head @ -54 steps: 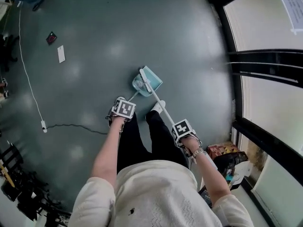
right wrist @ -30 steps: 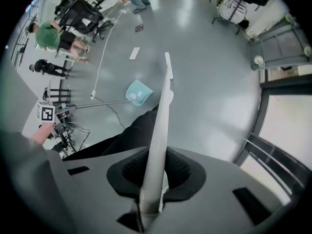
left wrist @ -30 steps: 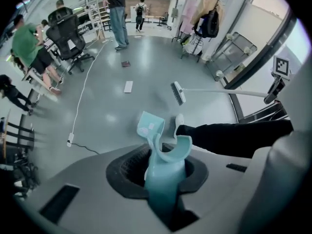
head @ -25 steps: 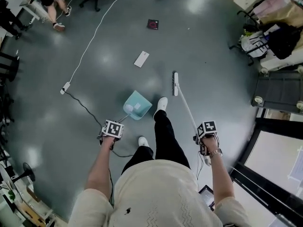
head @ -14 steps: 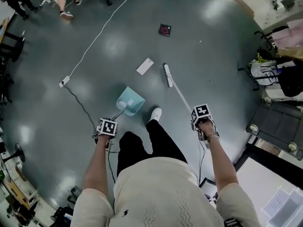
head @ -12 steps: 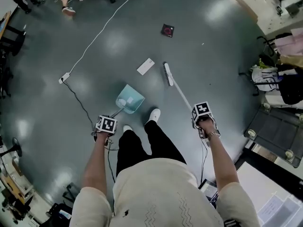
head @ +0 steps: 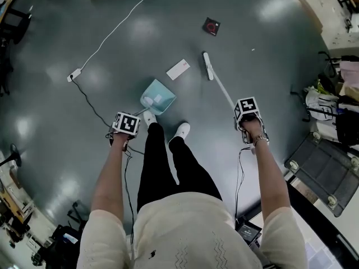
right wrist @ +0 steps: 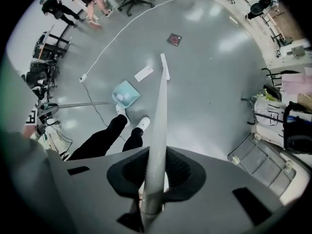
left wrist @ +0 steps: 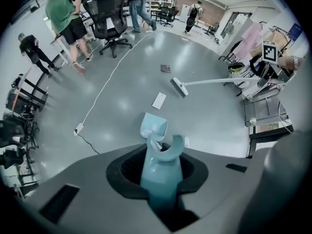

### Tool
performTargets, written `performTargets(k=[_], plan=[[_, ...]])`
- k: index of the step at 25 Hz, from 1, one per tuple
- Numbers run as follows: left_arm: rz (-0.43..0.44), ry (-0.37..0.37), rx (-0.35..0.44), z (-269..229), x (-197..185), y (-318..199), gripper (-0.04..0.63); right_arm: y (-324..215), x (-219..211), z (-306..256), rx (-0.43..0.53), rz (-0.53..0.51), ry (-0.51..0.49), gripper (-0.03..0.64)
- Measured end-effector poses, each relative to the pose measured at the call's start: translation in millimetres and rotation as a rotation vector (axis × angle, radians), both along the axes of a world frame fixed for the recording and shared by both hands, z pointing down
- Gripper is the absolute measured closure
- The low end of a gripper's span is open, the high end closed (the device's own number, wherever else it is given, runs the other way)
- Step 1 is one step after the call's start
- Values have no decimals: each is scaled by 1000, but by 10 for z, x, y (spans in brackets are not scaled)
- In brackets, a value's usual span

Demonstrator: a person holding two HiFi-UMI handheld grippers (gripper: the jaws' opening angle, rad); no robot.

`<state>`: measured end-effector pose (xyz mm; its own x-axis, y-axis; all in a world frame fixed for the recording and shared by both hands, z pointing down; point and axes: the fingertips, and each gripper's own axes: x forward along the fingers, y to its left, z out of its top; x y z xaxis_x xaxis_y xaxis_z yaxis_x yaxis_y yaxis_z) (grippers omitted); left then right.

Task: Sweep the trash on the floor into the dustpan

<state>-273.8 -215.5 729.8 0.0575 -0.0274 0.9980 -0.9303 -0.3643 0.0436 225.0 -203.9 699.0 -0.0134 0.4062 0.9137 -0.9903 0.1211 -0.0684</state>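
The left hand-held gripper [left wrist: 161, 182] is clamped on the handle of the teal dustpan [head: 157, 96], which hangs low just ahead of the person's shoe [head: 149, 118]. The right hand-held gripper [right wrist: 152, 191] grasps the pole of the broom [head: 208, 66]. The broom's head is near a white card [head: 178, 69] on the floor [head: 67, 32], and a dark packet [head: 211, 26] lies farther off.

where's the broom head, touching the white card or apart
Apart: the head view shows bare floor between the broom head and the white card.
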Motion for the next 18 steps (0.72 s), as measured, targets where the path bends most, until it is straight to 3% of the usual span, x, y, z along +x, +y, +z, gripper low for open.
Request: performTargets(k=[7, 18], plan=[[33, 28, -29, 234, -84, -681, 503, -483, -243, 311, -50, -90, 104, 535], [89, 71, -58, 357, -448, -1180, 503, -562, -1164, 559, -94, -442, 179, 536]])
